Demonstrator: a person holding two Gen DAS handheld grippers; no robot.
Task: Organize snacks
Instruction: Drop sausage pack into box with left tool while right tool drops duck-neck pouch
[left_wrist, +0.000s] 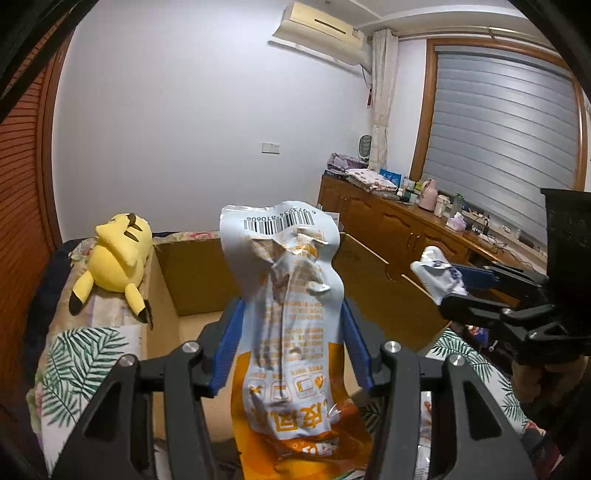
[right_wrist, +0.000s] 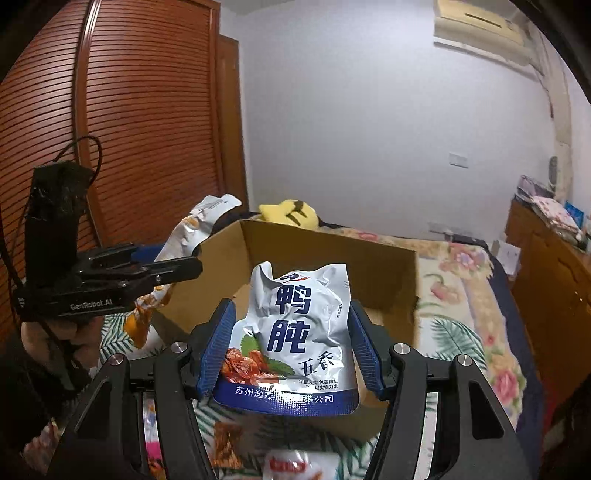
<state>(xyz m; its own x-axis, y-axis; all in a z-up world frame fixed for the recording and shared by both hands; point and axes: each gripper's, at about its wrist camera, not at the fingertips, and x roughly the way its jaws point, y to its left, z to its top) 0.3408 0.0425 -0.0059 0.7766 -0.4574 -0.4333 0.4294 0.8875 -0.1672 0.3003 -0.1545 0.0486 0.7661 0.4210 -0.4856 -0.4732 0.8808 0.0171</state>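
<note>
My left gripper (left_wrist: 291, 314) is shut on a white and orange snack pouch (left_wrist: 288, 314) and holds it upright above the near edge of an open cardboard box (left_wrist: 195, 273). My right gripper (right_wrist: 291, 314) is shut on a white and blue duck gizzard pouch (right_wrist: 295, 332), also above the box (right_wrist: 332, 254). The right gripper with its pouch (left_wrist: 439, 277) shows at the right of the left wrist view. The left gripper (right_wrist: 192, 266) and its pouch (right_wrist: 192, 229) show at the left of the right wrist view.
The box stands on a bed with a floral and leaf-print cover (right_wrist: 461, 332). A yellow plush toy (left_wrist: 118, 258) lies left of the box. More snack packets (right_wrist: 295, 465) lie on the bed below my grippers. A wooden sideboard (left_wrist: 406, 229) stands to the right.
</note>
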